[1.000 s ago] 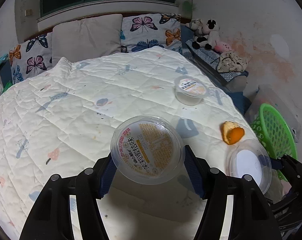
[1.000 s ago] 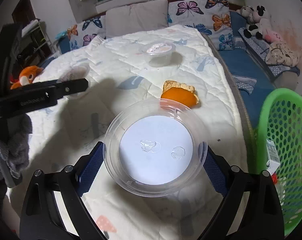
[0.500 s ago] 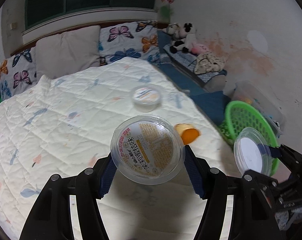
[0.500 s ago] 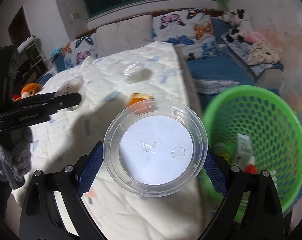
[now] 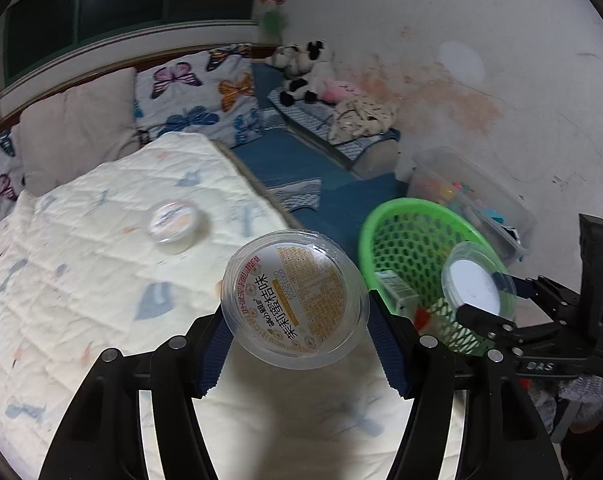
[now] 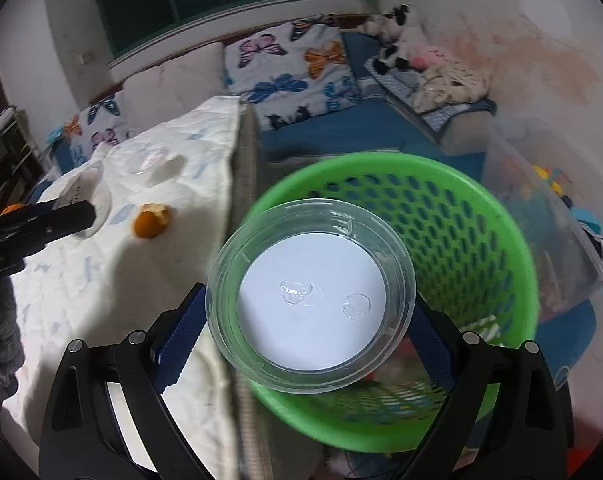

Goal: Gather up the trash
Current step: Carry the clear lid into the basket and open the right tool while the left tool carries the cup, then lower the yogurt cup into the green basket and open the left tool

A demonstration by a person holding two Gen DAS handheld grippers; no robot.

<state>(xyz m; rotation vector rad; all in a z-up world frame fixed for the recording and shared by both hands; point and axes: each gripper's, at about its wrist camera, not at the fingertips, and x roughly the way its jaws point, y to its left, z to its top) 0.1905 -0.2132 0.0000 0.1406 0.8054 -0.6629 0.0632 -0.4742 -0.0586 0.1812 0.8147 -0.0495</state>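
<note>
Over the green basket [image 6: 481, 208], my right gripper [image 6: 309, 320] pinches an empty cup [image 6: 311, 296]; left gripper [image 5: 297, 320] pinches a sealed cup [image 5: 295, 300] short of the rim, so releasing now drops it on the bed [image 5: 81, 240].

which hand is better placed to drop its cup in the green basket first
Right. The right gripper holds its clear plastic cup with the plain white lid over the green mesh basket, while the left gripper's printed-lid cup hangs over the white quilt.
</note>
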